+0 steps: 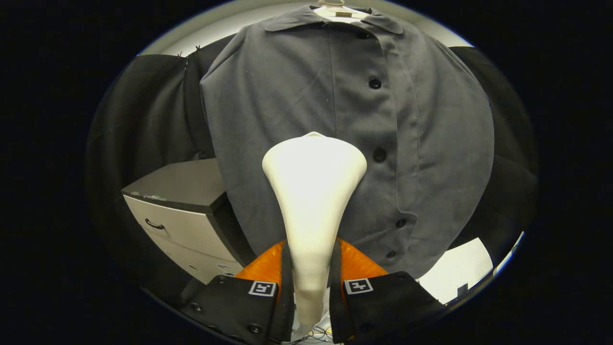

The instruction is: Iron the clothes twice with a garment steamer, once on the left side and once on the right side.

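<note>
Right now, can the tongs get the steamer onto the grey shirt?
Probably yes. The tongs are shut on the steamer, whose wide head is up against the grey shirt beside its button strip, with nothing in between.

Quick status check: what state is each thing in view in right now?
gripper: shut on the steamer's handle.
steamer: upright, head just left of the button line, at or near the shirt.
shirt: on a hanger, buttoned.
hanger: holding the shirt.
cabinet: drawers closed.
</note>
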A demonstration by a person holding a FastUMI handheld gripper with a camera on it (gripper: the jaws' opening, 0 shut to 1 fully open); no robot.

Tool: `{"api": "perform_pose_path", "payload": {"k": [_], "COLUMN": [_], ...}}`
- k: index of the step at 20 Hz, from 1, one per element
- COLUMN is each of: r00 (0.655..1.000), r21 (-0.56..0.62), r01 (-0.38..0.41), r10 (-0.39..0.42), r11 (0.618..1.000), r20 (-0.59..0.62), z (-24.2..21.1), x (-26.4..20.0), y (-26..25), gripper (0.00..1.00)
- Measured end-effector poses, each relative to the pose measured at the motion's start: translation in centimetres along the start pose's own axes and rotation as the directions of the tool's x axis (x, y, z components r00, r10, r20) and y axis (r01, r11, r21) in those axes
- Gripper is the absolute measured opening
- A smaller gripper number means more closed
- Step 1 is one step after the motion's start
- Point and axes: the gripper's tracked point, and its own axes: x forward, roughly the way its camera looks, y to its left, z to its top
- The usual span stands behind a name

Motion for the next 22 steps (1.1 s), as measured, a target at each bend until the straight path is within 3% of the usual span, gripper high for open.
{"api": "perform_pose_path", "payload": {"k": [22], "r00": [0.971], "r21": [0.049], "r01": [0.03], "r10": [-0.017], "r11": [0.998], "r20": [-0.237], "z": [-13.8], "x": [0.9], "y": [-0.7], "gripper": [0.38]}}
